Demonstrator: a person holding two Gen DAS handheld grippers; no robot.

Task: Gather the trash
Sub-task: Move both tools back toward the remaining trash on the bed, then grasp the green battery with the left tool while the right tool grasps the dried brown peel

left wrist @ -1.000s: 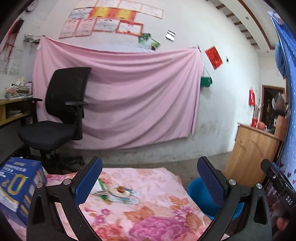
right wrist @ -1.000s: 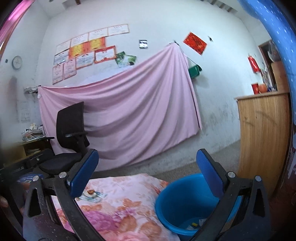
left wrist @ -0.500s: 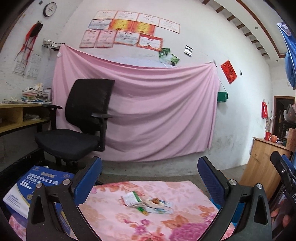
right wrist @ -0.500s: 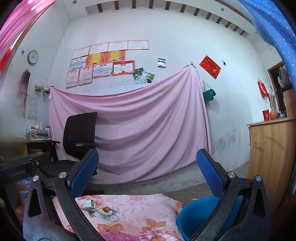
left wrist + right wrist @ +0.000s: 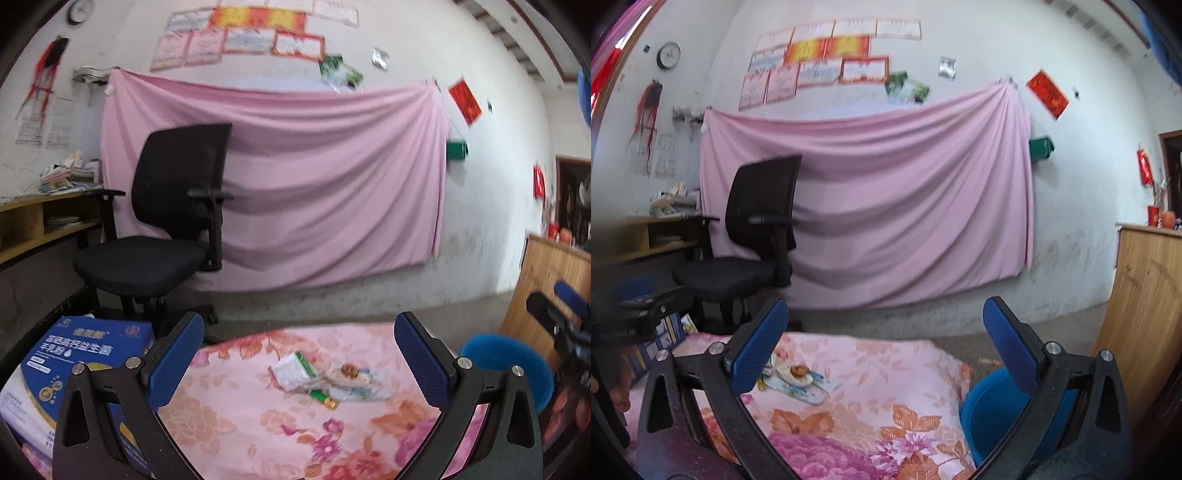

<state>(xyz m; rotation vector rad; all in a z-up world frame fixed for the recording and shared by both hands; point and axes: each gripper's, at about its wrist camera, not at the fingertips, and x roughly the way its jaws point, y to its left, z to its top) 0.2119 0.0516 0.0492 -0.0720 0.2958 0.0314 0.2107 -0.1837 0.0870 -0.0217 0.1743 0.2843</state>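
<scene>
A pile of trash [image 5: 325,380] lies on the table [image 5: 258,424]; the basin [image 5: 509,365] stands right of the table, the box [image 5: 74,369] left, the chair [image 5: 162,229] behind.

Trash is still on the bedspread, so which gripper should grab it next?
Probably left: the small pile of wrappers lies centred between the open left gripper jaws; it sits beside the right gripper's left jaw.

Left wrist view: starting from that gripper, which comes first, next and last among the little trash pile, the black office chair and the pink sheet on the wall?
1. Trash pile: on the flowered cloth, just ahead between the fingers.
2. Black office chair: behind it, on the left.
3. Pink sheet: farthest, on the back wall.
</scene>
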